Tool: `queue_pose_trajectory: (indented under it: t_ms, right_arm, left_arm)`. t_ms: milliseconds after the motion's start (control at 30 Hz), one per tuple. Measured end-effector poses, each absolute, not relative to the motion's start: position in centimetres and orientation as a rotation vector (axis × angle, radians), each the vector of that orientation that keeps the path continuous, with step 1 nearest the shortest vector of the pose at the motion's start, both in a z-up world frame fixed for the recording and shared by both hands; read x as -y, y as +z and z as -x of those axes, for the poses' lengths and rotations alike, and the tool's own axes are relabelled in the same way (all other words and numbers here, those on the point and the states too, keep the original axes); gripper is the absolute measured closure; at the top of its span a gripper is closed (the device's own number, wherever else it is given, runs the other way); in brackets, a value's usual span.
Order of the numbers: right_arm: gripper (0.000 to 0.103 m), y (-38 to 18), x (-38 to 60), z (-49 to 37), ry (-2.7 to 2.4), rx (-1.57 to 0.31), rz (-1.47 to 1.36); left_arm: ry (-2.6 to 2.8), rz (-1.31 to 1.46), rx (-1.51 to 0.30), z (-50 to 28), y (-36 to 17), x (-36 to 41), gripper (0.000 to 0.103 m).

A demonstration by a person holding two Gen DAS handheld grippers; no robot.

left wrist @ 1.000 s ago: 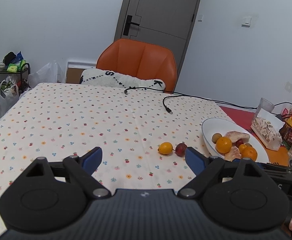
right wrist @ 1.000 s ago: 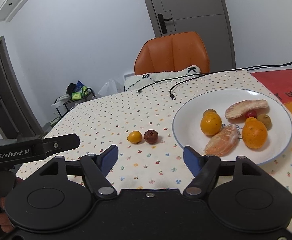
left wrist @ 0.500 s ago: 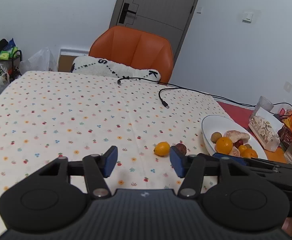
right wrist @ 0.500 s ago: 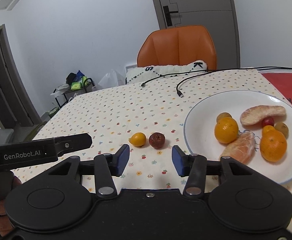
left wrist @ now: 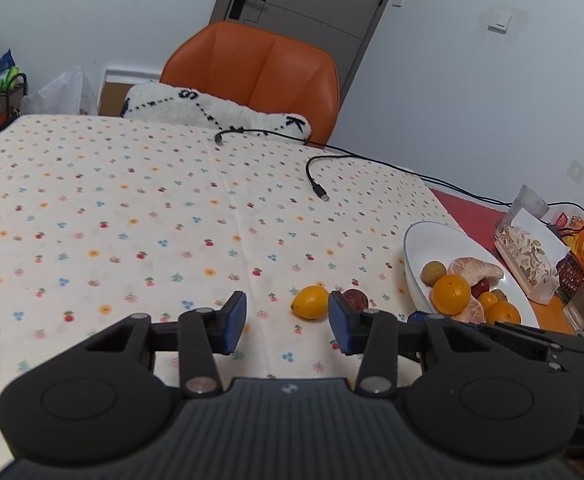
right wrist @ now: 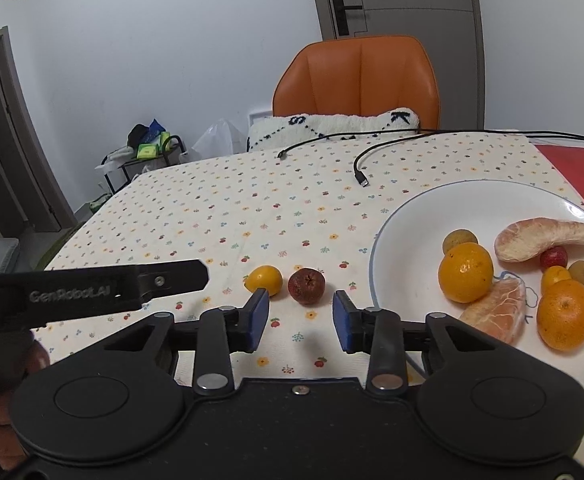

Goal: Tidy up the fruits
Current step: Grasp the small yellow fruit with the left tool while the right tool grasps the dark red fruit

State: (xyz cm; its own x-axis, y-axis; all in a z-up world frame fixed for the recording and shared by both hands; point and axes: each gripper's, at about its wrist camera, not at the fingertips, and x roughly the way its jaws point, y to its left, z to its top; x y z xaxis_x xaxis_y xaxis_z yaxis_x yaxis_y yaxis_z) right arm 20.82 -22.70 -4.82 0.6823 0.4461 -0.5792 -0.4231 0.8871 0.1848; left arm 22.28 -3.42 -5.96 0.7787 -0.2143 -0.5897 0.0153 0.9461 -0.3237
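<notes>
Dark red fruit just beyond parted right gripper

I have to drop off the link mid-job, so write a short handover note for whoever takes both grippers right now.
Left gripper: open, empty, low over the tablecloth just short of the small yellow fruit.
Right gripper: open, empty, lined up on the dark red fruit, not touching it.
Both loose fruits sit side by side on the cloth, left of the white plate.
Done: oranges, peeled segments and small fruits are on the plate.
Left: move the two loose fruits onto the plate.
</notes>
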Motion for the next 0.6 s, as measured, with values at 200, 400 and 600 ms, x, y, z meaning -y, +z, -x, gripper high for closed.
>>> queue_pose_trajectory:
  t_ms: [200, 400, 600]
  right_arm:
    - [0.068, -4.9, 22.7, -21.2, 0.501, -0.664, -0.014]
    - [0.068, -5.1, 23.0, -21.7, 0.501, -0.665, -0.006]
    - [0.068, -5.0, 23.0, -22.0, 0.513, -0.659, 0.005]
  left_arm:
    - [-0.139, 0.317, -0.686, -23.6, -6.5, 4.1, 0.061]
    - [-0.158, 0.312, -0.710, -24.7, -6.9, 4.7, 0.067]
    - [-0.170, 0.315, -0.732, -25.6, -7.4, 5.1, 0.069]
